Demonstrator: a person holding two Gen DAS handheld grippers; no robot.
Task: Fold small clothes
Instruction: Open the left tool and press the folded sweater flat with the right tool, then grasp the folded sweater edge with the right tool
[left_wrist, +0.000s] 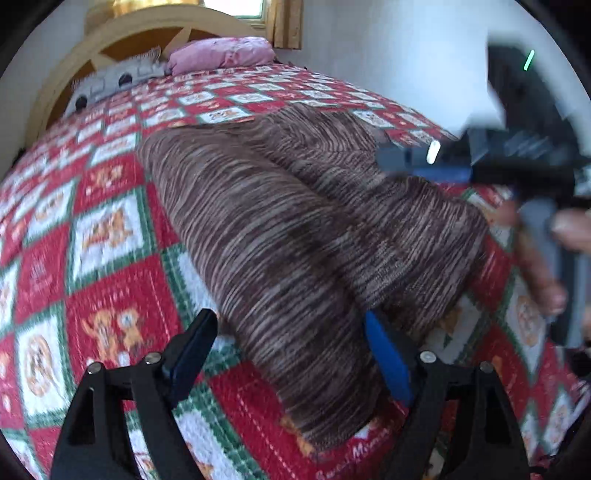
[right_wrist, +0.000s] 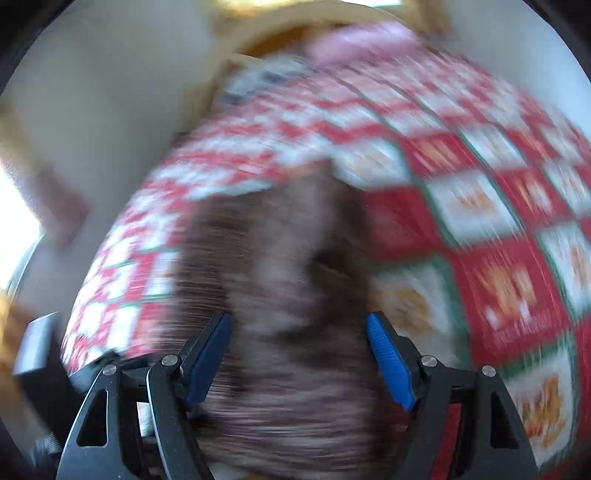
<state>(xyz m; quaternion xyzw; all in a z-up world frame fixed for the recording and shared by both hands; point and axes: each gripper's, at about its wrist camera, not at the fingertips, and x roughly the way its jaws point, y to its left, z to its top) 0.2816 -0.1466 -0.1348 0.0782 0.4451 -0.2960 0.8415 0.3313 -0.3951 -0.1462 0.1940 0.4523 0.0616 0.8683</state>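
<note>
A brown striped garment (left_wrist: 295, 229) is being shown lying on the red patchwork quilt (left_wrist: 110, 229) of the bed, stretching from 6 toward 12 o'clock in the left wrist view. The left gripper (left_wrist: 290, 339) is being held with jaws released astride the garment's near end. The right gripper (right_wrist: 299, 343), jaws likewise spread, is being held over the blurred garment.

In the left wrist view the garment (left_wrist: 295, 236) lies on the bed's quilt (left_wrist: 110, 240), running from 6 o'clock toward 12. Two pillows (left_wrist: 221, 55) sit behind it at 11 o'clock, against the headboard (left_wrist: 110, 33). The right hand-held gripper (left_wrist: 424, 162) hangs over the garment's edge at 3 o'clock.
</note>
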